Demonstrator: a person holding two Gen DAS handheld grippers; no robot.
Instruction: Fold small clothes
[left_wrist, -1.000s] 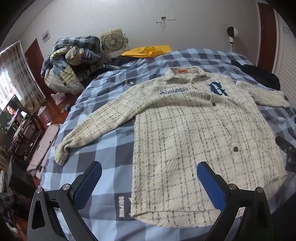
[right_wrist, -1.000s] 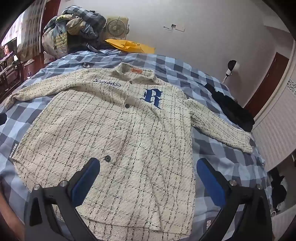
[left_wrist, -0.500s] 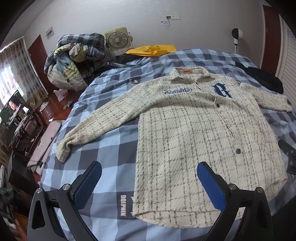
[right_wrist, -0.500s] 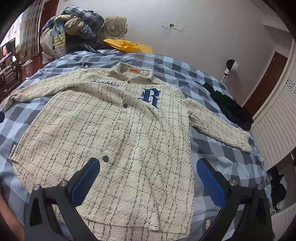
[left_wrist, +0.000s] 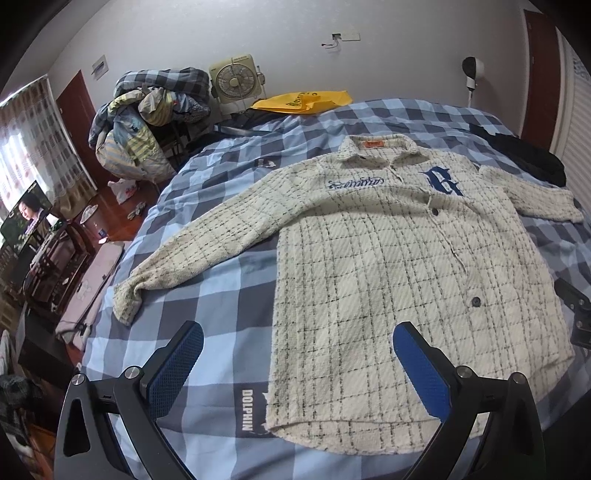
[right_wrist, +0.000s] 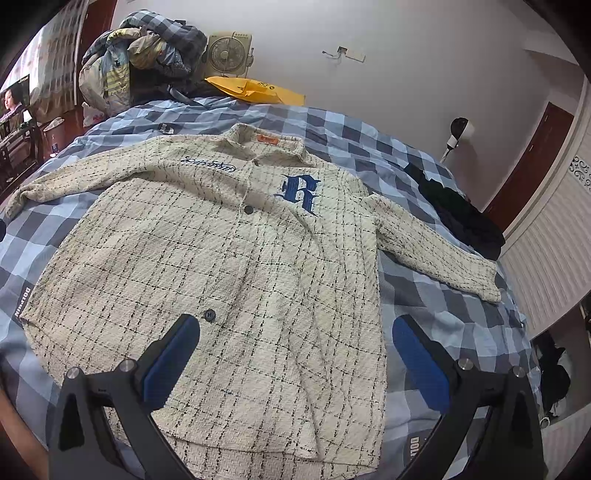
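Blue-checked bedspread (left_wrist: 229, 280) carries cream plaid button-up shirt (left_wrist: 388, 266) flat, sleeves spread sideways, collar pointing to far wall. Left gripper (left_wrist: 297, 363) and right gripper (right_wrist: 295, 354): fingers spread apart, empty, above hem.

A lived-in home bedroom.

A bed (left_wrist: 229, 280) with a blue-and-grey checked cover fills the room; beside it a heap of bedding and clothes (left_wrist: 147, 122) is piled on a chair, a box fan (left_wrist: 234, 83) stands against the white wall (left_wrist: 388, 55), and a yellow bag (left_wrist: 303, 101) lies at the bed's far edge. A television (left_wrist: 27, 212) glows near the curtained window (left_wrist: 33, 147), and dark red doors (right_wrist: 535, 158) close off the room.
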